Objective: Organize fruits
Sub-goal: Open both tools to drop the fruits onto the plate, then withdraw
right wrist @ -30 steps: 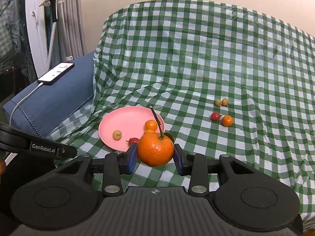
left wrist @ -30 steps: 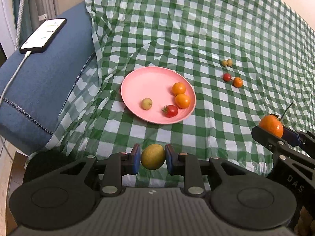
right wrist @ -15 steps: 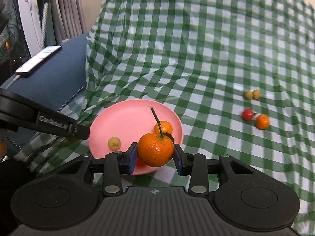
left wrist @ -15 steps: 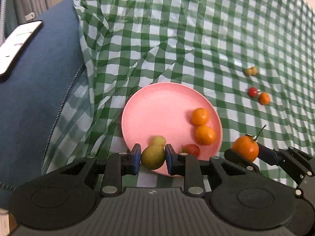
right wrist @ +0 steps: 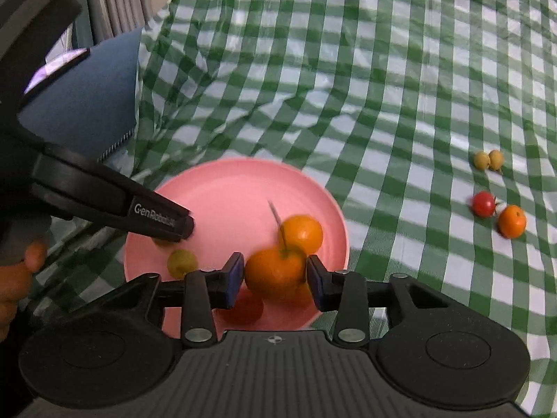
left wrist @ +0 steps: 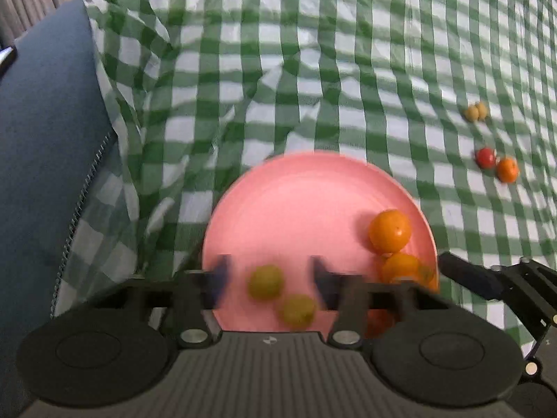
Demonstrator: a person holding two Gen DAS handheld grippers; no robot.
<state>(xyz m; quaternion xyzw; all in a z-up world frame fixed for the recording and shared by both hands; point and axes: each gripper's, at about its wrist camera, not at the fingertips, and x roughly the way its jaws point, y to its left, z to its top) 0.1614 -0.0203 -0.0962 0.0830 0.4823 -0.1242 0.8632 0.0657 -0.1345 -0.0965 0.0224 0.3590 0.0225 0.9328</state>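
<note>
the left gripper (left wrist: 268,280) is seen with its jaws opening and blurred by motion; a yellow-green fruit (left wrist: 265,281) sits loose between them on the pink plate (left wrist: 299,188), clear of both pads. a second yellow-green fruit (left wrist: 298,310) lies just beside it, also smeared. the right gripper (right wrist: 275,277) has its jaws opening around a stemmed orange (right wrist: 275,271); whether the pads still touch it cannot be told through the blur. its thin stem (right wrist: 276,221) is tilted up and to the left. behind it a smaller orange (right wrist: 302,233) rests on the plate, and a red fruit (right wrist: 243,308) is partly hidden below the left-hand pad. part of the plate's near rim is cut off by the gripper bodies in both views. the lettering "genrobot.ai" is read on the left gripper's arm in the right wrist view. part of a hand (right wrist: 17,275) shows at the left edge. farther out on the green checked cloth (right wrist: 383,69), well apart from the plate, lie two small yellow fruits (right wrist: 488,159) touching each other, and nearer, a cherry tomato (right wrist: 484,203) just beside a small orange fruit (right wrist: 511,221). a blue cushion (left wrist: 45,132) lies to the left, with a lit phone (right wrist: 55,68) half hidden on it.
</note>
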